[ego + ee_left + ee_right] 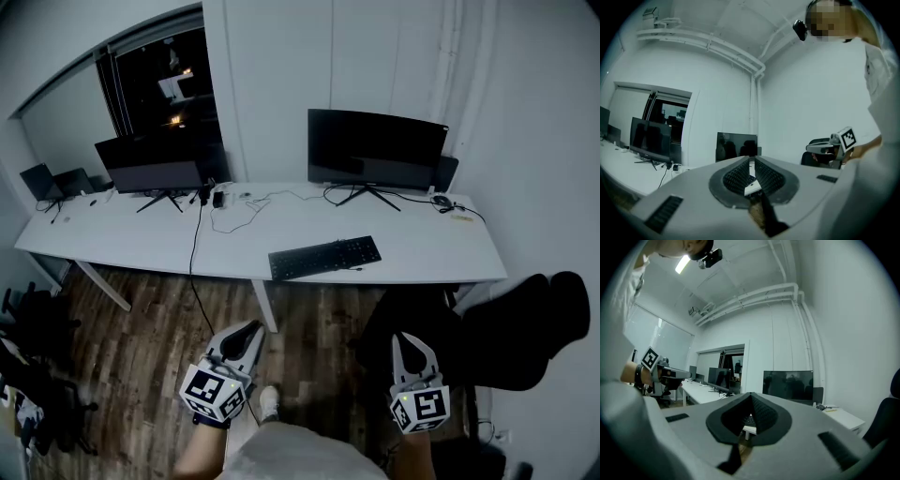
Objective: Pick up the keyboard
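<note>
The black keyboard (pixel 324 257) lies slightly askew near the front edge of the long white desk (pixel 141 246), in front of the right monitor. Both grippers are held low over the wooden floor, well short of the desk and pointing towards it. My left gripper (pixel 249 330) is shut with nothing in it, below and left of the keyboard. Its jaws meet at the tips in the left gripper view (pixel 751 159). My right gripper (pixel 411 339) is also shut and empty, below and right of the keyboard. A slice of the keyboard (pixel 749 420) shows through the closed right gripper (pixel 751 394).
Two dark monitors (pixel 377 147) (pixel 150 166) stand at the back of the desk, with cables (pixel 234 214) trailing between them and a mouse (pixel 441 200) at the right. A black chair (pixel 520 323) stands right of my right gripper. Desk legs (pixel 266 305) stand ahead.
</note>
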`<state>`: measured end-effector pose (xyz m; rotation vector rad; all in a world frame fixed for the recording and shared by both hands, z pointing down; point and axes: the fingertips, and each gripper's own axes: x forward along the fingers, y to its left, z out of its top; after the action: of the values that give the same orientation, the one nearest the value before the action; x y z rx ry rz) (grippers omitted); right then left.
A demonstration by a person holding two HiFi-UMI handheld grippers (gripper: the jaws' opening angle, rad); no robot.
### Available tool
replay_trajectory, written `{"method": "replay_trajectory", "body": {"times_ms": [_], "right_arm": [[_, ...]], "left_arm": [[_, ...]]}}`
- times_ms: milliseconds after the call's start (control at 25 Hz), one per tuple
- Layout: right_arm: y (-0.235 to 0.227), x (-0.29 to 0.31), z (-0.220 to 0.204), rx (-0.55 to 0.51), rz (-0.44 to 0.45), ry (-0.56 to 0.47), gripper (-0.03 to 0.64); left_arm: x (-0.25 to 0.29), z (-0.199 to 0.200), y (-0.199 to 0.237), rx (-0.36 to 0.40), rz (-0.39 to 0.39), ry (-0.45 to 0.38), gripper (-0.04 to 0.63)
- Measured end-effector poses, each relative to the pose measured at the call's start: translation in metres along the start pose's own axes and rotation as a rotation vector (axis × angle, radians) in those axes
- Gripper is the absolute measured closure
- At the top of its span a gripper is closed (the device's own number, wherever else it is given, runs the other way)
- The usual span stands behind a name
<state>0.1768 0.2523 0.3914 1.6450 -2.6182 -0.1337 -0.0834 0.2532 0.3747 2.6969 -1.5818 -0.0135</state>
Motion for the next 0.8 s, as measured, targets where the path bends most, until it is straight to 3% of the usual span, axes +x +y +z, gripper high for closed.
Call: {"method": "replay_trajectory", "body": {"times_ms": [360, 800], "right_arm": [[-0.005, 0.007, -0.006, 0.076, 0.057, 0.007, 0.614], [-0.009, 0.051, -0.045, 0.031, 0.112, 0.096, 0.588]], "left_arm": [[0.014, -0.010, 0.003, -0.002, -0.005, 0.013, 0.563], [0.052, -0.049, 0.018, 0.020, -0.037, 0.093, 0.563]]}}
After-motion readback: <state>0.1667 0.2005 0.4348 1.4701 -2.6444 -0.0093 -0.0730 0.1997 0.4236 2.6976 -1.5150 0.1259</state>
